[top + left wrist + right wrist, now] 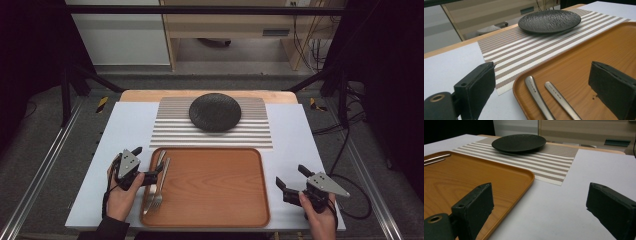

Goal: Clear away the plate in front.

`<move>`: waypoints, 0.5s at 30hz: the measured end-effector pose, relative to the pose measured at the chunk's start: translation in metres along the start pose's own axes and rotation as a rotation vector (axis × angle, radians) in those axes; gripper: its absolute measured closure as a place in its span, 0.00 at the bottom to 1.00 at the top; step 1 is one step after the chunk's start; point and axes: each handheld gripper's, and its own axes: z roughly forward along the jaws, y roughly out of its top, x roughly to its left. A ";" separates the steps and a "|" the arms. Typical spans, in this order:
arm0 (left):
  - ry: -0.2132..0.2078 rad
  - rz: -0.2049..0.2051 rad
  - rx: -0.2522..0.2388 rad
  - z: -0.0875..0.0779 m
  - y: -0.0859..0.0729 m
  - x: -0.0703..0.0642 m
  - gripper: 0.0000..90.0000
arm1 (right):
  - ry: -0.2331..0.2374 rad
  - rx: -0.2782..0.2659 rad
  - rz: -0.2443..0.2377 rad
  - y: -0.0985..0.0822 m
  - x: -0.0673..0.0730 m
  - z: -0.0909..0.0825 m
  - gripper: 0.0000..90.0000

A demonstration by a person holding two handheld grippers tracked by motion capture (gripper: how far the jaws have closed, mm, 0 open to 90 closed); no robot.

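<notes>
Two metal pieces of cutlery (pixel 159 182), one of them a fork, lie side by side along the left part of a wooden tray (pixel 215 210). My left gripper (pixel 148 162) is at the tray's left rim, open. In the left gripper view its jaws stand wide apart on either side of the two handles (pixel 537 96), without touching them. One jaw is over the white table, the other over the tray (pixel 579 62). My right gripper (pixel 291 175) is open over the bare table just right of the tray, with nothing between its jaws (pixel 539 200).
A black plate (pixel 215 112) rests on a striped placemat (pixel 170 130) behind the tray. The white tabletop (pixel 295 135) runs along both sides of the tray. Cables trail on the floor to the right of the table.
</notes>
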 end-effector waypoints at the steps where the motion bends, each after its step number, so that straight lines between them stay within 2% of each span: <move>1: 0.004 0.004 -0.007 0.000 0.000 0.000 0.08 | -0.004 -0.006 -0.001 0.000 0.001 0.000 0.08; 6: -0.002 0.042 -0.030 -0.001 0.002 -0.001 0.07 | -0.028 -0.045 -0.031 -0.002 0.004 0.002 0.07; 10: -0.020 0.065 -0.039 0.001 0.008 -0.001 0.07 | -0.029 -0.039 -0.024 -0.004 0.005 0.005 0.07; 11: -0.030 0.074 -0.037 0.002 0.011 0.000 0.07 | -0.031 -0.032 -0.018 -0.005 0.004 0.006 0.07; 13: -0.067 0.067 -0.014 0.004 0.017 0.001 0.07 | -0.022 -0.024 0.009 -0.005 0.002 0.007 0.07; 15: -0.110 0.074 0.000 0.007 0.022 0.002 0.08 | -0.017 -0.020 0.011 -0.005 -0.001 0.007 0.14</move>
